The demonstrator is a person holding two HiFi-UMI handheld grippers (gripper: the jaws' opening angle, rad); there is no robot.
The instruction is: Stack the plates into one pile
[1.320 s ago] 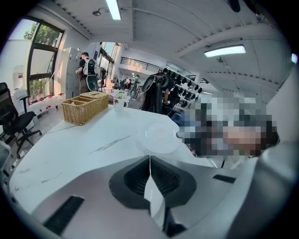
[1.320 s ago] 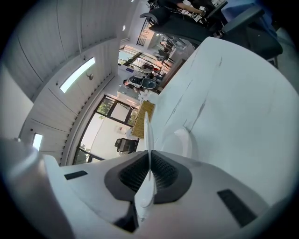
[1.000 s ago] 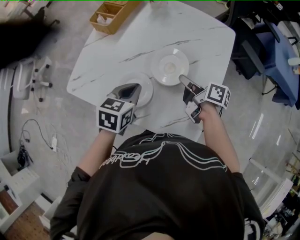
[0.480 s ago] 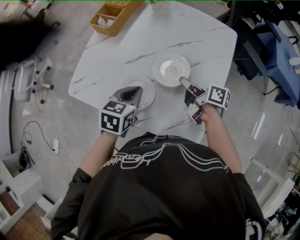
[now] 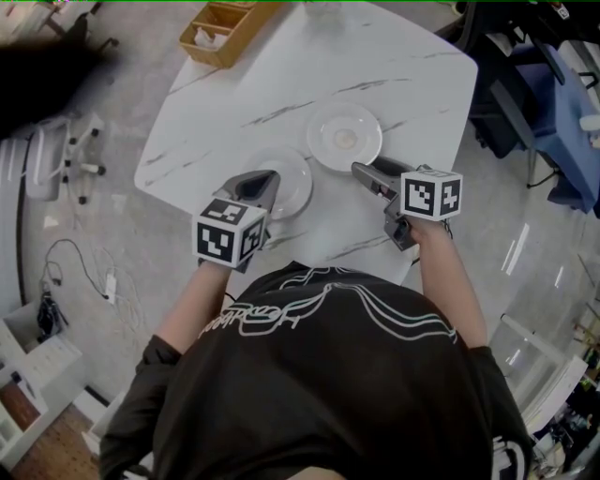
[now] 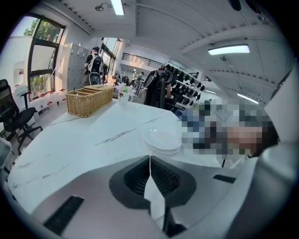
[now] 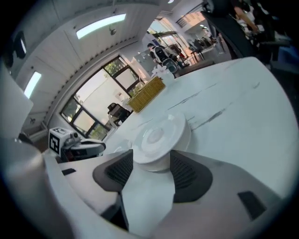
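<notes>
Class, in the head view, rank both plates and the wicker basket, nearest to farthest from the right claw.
1. Right plate, at the right claw, whose jaws are opening off its rim.
2. Left plate, further left.
3. Wicker basket, table's far edge.

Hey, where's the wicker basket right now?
In the head view, the wicker basket sits at the far left corner of the table, beyond the left plate.

Two round white plates are seen lying flat on the marbled white table (image 5: 394, 75). The farther plate (image 5: 344, 136) (a low pile, to judge by its layered rim) is set towards the right edge. The nearer plate (image 5: 292, 180) is set just beside it.
</notes>
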